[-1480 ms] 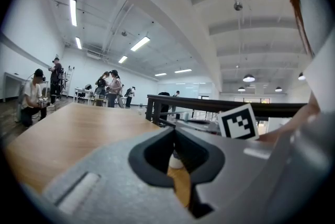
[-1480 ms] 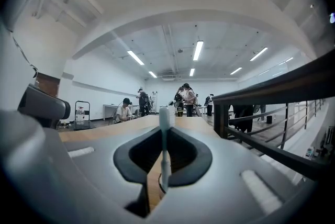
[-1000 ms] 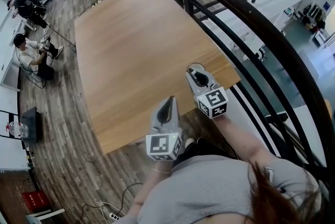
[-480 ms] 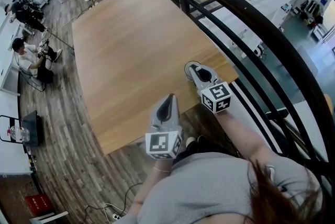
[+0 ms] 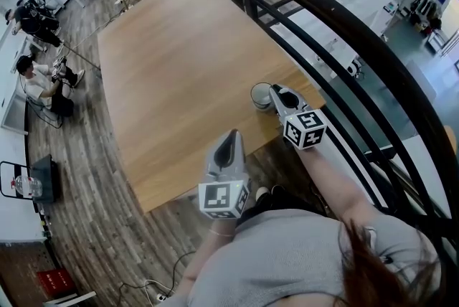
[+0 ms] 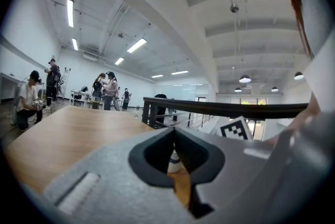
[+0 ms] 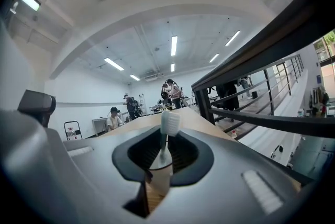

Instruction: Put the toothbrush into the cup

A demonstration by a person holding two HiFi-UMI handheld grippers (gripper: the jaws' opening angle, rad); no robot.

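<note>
Bristles of the white plastic toothbrush (image 7: 169, 123) point up, and its thin handle goes down into the pale round cup (image 5: 260, 95), so I judge that the task's thing is already in its place. The cup stands at the right edge of the light brown wooden table (image 5: 179, 69), close to the black metal railing (image 5: 344, 33).

The right gripper (image 5: 278, 92) is just beside the cup, at the right of the frame. Its jaws have just been opening and now stand slightly apart. They press on nothing, and the toothbrush rises just ahead of them, probably released so that it can lean in the cup by itself.

The left gripper (image 5: 231, 135) waits lower in the frame, over the near table edge. Its tips meet and hold nothing, because this job seems to need only one hand.
</note>
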